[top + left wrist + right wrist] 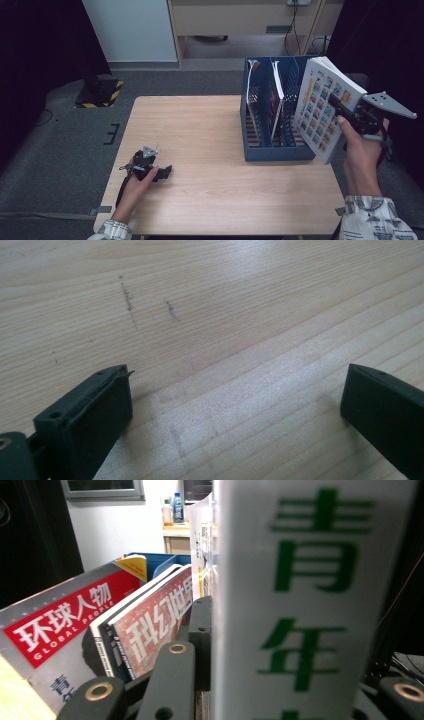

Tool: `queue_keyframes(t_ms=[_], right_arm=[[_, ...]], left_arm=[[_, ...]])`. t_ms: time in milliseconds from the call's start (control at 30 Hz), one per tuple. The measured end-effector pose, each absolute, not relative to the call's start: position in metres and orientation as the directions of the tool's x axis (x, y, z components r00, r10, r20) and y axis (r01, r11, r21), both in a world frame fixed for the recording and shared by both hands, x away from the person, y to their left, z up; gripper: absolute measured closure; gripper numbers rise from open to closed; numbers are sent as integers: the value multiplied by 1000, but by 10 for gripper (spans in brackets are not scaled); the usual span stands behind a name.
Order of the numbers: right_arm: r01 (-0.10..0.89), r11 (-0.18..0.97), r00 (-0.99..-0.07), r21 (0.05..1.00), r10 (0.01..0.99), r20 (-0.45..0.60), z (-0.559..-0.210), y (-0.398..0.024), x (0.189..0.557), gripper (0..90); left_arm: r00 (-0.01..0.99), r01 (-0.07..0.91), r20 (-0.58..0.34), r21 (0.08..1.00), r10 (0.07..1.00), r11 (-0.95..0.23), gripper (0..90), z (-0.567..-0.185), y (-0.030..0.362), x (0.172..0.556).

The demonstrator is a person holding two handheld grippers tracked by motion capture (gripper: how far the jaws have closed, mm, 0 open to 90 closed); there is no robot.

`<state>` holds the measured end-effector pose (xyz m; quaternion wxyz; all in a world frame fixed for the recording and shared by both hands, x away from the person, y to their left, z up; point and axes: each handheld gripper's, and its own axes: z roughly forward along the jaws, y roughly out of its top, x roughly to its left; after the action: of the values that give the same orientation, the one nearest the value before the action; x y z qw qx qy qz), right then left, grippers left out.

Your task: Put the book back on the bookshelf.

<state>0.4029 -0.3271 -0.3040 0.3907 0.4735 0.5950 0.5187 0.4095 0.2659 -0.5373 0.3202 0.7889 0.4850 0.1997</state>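
My right gripper [346,108] is shut on a thick white book [324,107] with a grid of small colourful pictures on its cover. It holds the book tilted in the air, just right of a blue slotted file rack [272,151]. In the right gripper view the book's white spine [310,600] with green characters sits between the black jaws of the right gripper [300,645]. Magazines [150,625] stand in the rack beyond it. On the table's front left rests my left gripper [162,173], a hand around it. It is open, its fingers [95,410] wide apart over bare wood.
The rack stands at the right side of the wooden table [200,130] and holds two upright magazines [276,92] in its left slots. Grey carpet surrounds the table. A yellow-and-black striped base [102,92] lies on the floor beyond the far left corner.
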Motion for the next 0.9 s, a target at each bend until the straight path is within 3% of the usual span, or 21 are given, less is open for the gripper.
queue_keyframes(t_ms=[900], right_arm=[[174,3,-169,985,985,27,-307,-322,459,738]], left_arm=[[450,636,6,700,893,-325,0,-537,265,411]])
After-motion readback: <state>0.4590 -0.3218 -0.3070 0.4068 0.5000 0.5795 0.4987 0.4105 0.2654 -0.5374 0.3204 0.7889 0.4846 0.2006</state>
